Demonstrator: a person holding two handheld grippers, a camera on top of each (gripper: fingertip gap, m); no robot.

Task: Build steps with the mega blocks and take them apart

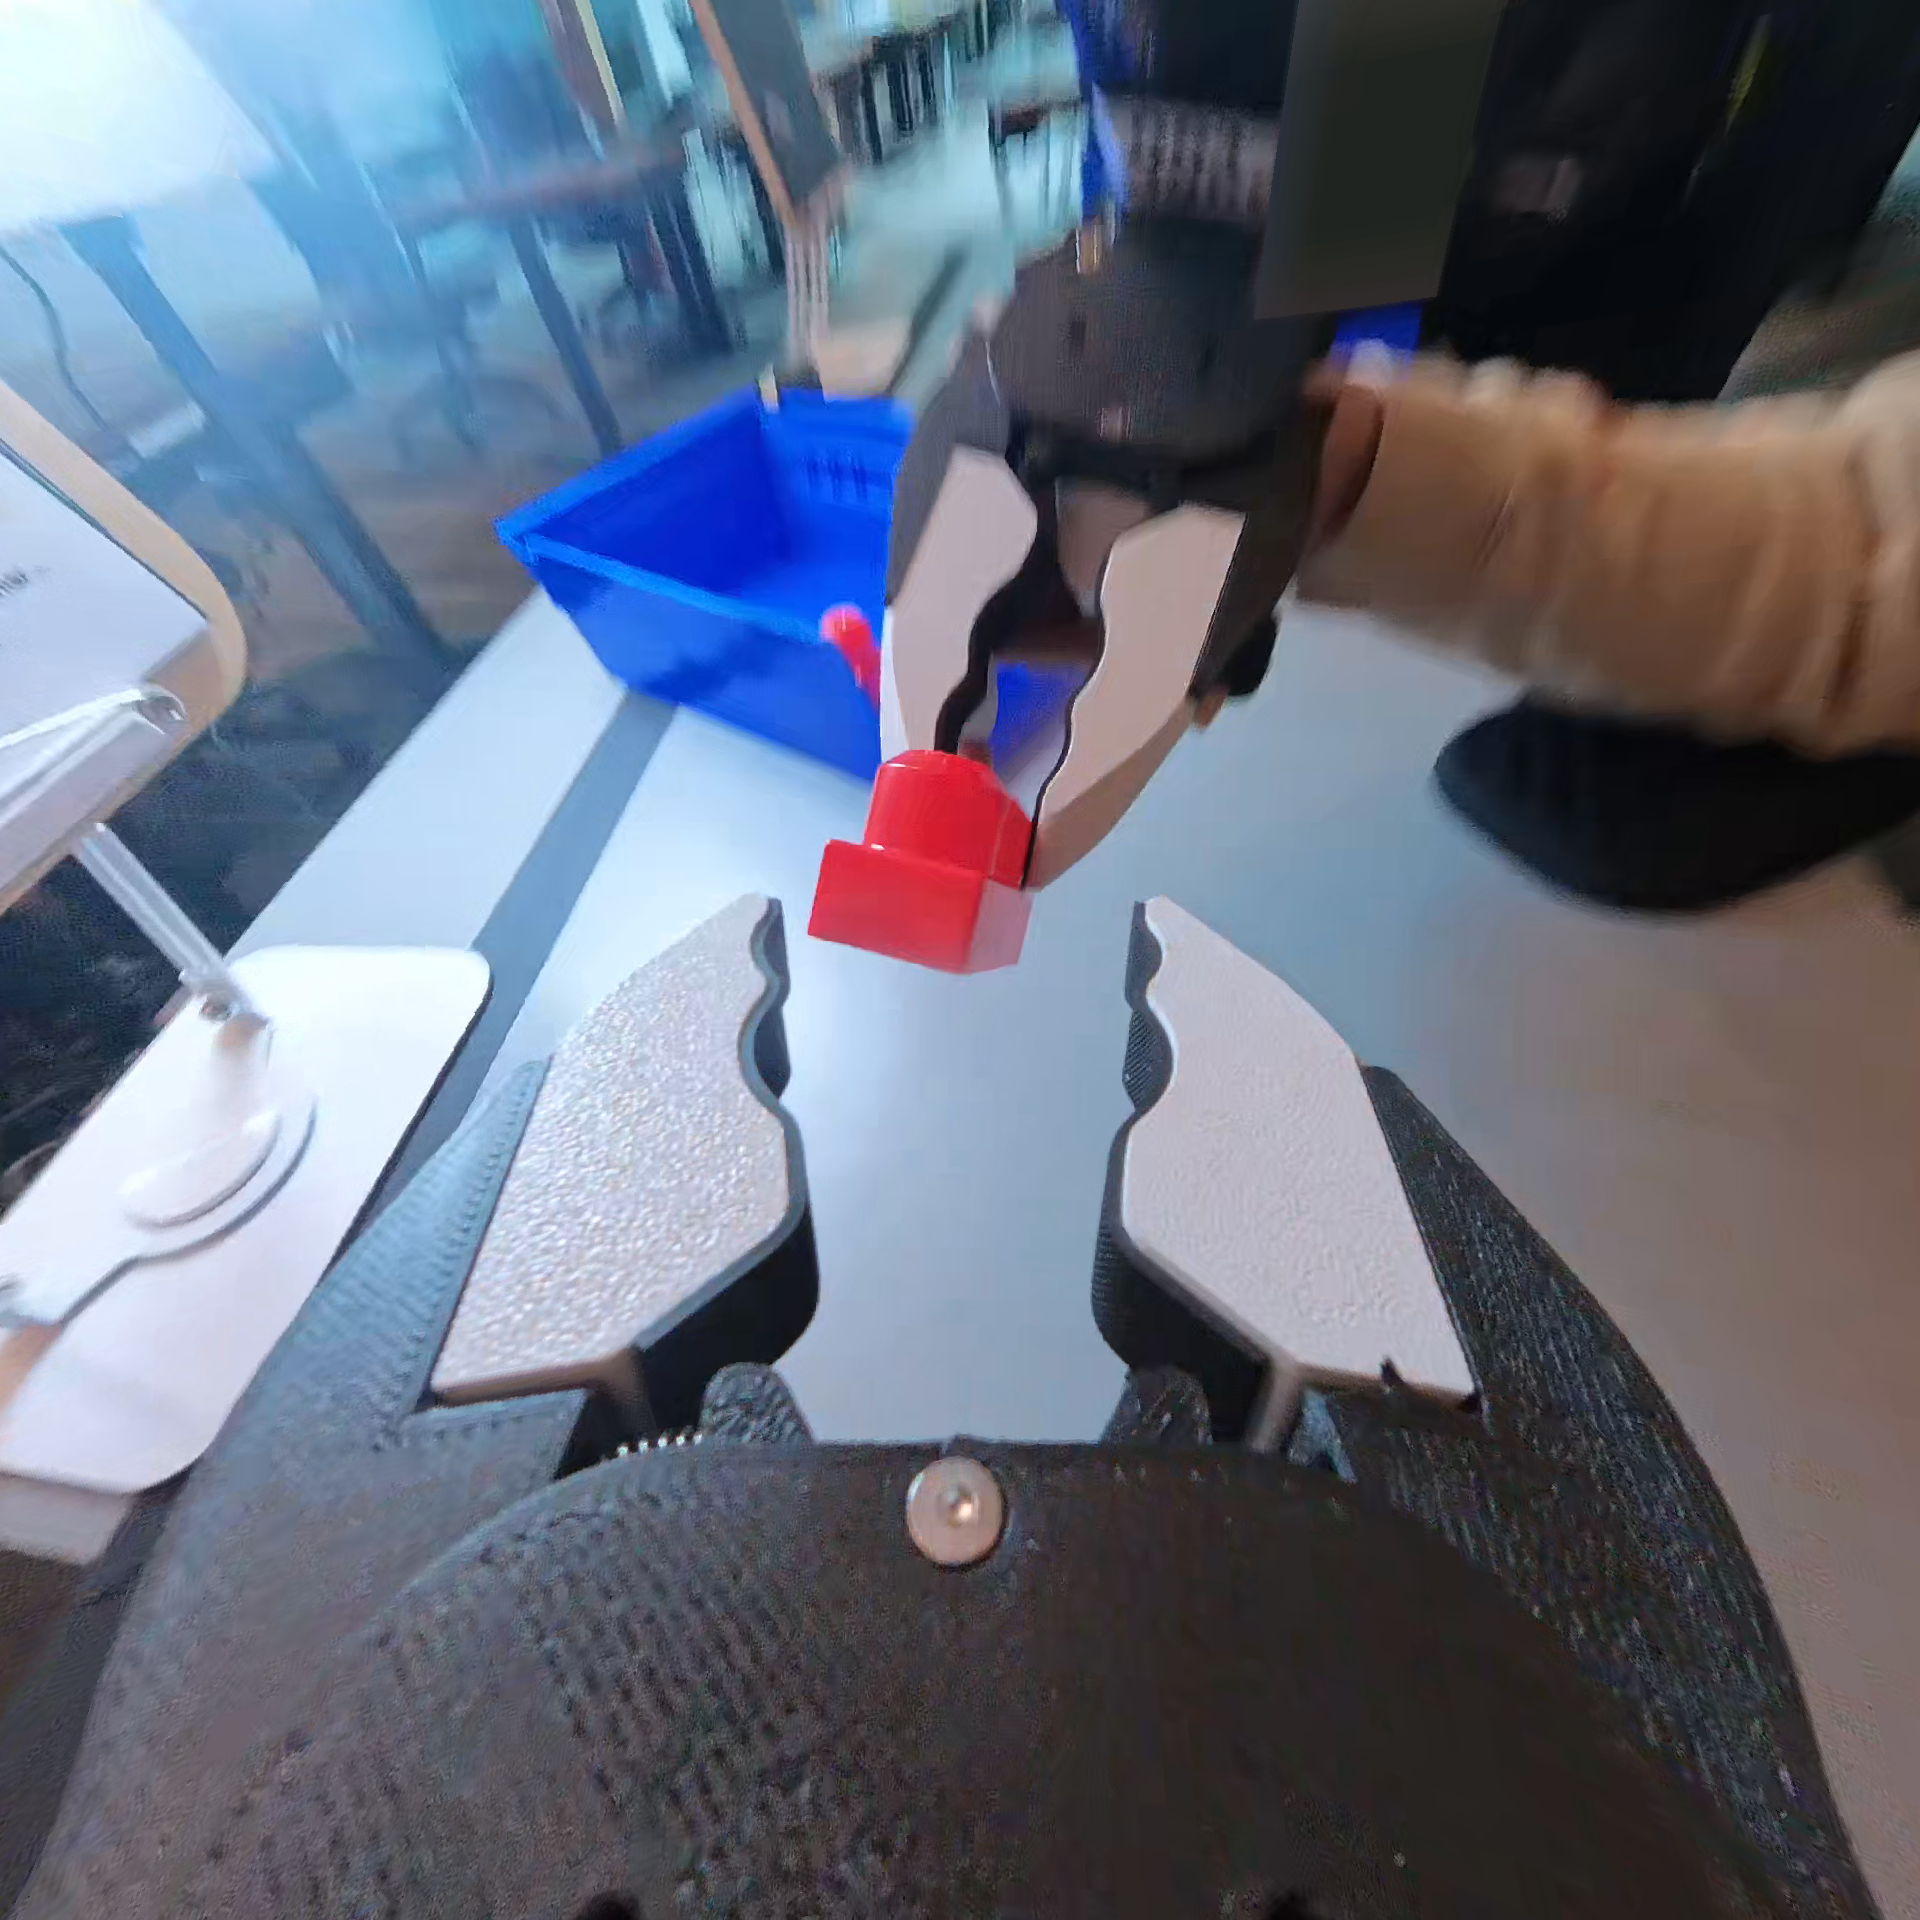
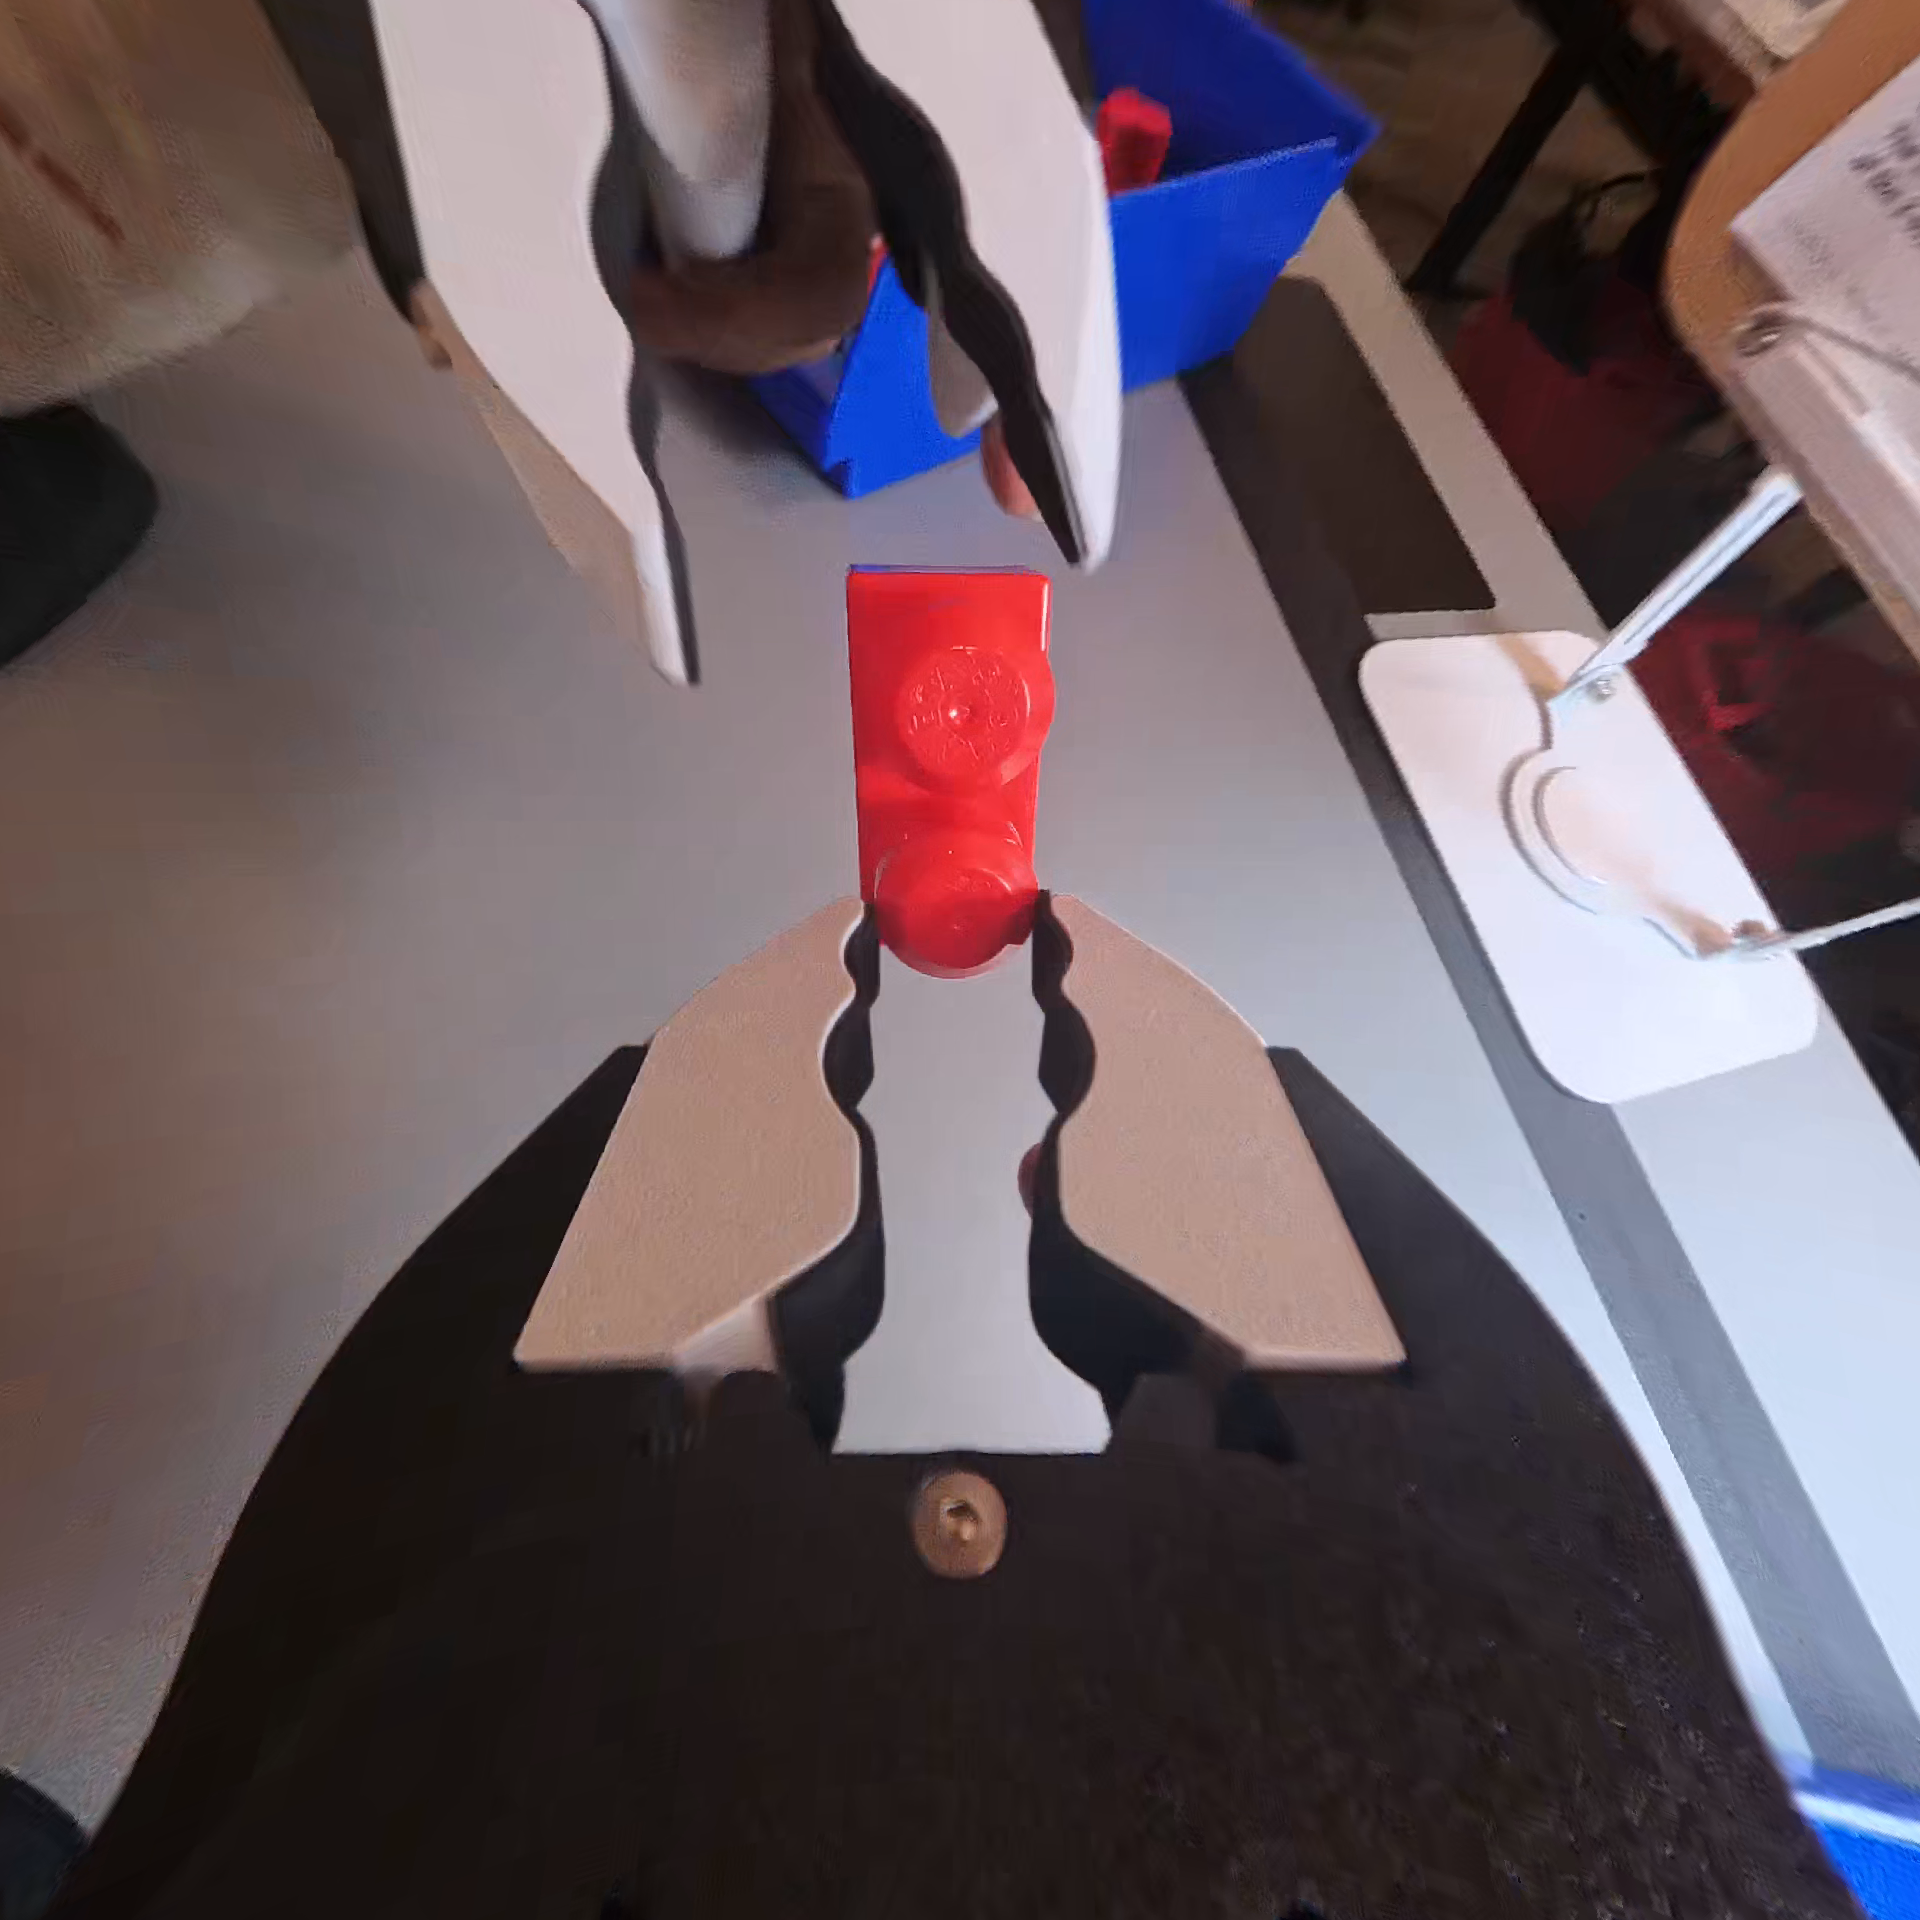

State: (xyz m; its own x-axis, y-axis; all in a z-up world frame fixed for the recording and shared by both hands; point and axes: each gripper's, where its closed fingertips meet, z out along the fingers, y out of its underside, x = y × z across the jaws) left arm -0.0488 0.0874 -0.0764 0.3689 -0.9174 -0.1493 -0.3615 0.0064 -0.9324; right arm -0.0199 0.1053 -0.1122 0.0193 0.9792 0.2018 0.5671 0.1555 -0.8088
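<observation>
**Setting: office or lab workroom**

The location appears to be an indoor shared workroom of the office or lab type. Evidence:

- A plain grey tabletop (image 2: 312, 831) with a dark seam strip (image 1: 582, 831) running along it.
- A white stand base (image 2: 1579, 862) on the tabletop, with thin metal rods carrying a tilted board with a printed sheet (image 2: 1849, 156).
- A blue plastic bin (image 1: 686, 561) at the far end of the tabletop.
- Further tables with dark legs (image 1: 561, 270) in the blurred background, on a hard floor.
- Bright daylight at the upper left of the left wrist view.
</observation>
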